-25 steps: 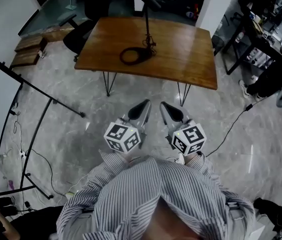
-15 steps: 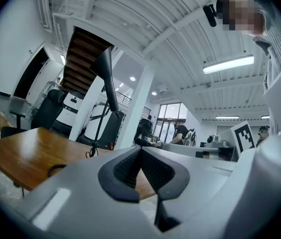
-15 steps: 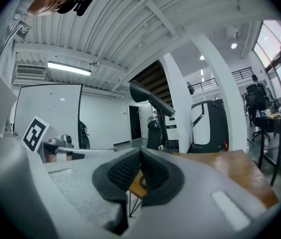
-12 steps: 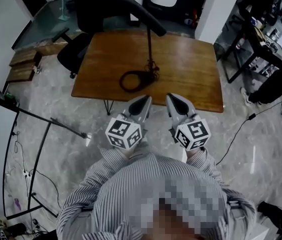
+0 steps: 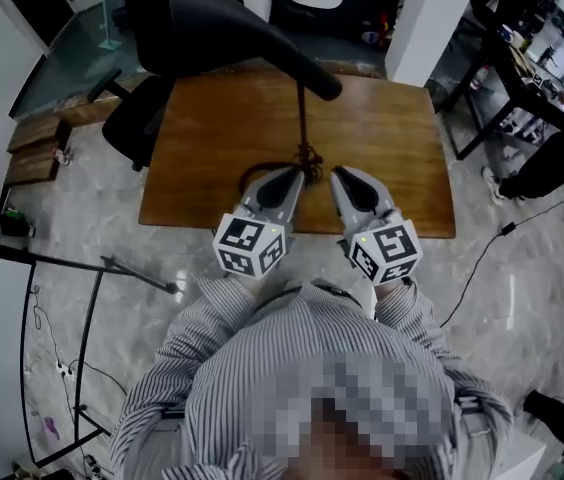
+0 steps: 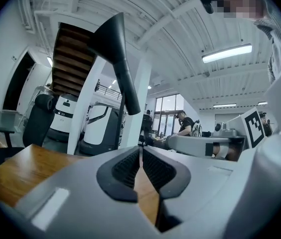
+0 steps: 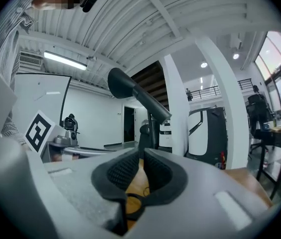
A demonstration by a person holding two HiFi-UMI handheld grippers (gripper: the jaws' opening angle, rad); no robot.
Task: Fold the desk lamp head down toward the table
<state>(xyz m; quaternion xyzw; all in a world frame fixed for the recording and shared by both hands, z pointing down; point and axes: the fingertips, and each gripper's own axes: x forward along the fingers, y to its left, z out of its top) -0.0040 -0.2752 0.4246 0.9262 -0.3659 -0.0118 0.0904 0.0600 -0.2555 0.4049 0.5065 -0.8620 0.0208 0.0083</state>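
A black desk lamp stands on the wooden table (image 5: 392,158). Its cone-shaped head (image 5: 202,28) is raised high on a thin pole (image 5: 303,118) above a ring base (image 5: 252,176). My left gripper (image 5: 295,175) and right gripper (image 5: 340,176) point level over the table's near edge, either side of the pole's foot and short of it. The left gripper view has the lamp head (image 6: 113,44) up high, beyond the left gripper (image 6: 140,149). In the right gripper view it (image 7: 123,83) rises beyond the right gripper (image 7: 141,153). Both pairs of jaws have just been opening to a narrow slit, with nothing between them.
A black office chair (image 5: 137,128) stands at the table's far left corner. A light stand (image 5: 82,268) leans over the floor at left. At right are a dark desk (image 5: 522,78), a seated person (image 5: 562,148) and a floor cable (image 5: 482,258).
Both grippers have moved forward from over the floor to the table's near edge. The table and lamp have drawn nearer, and the lamp head looms larger.
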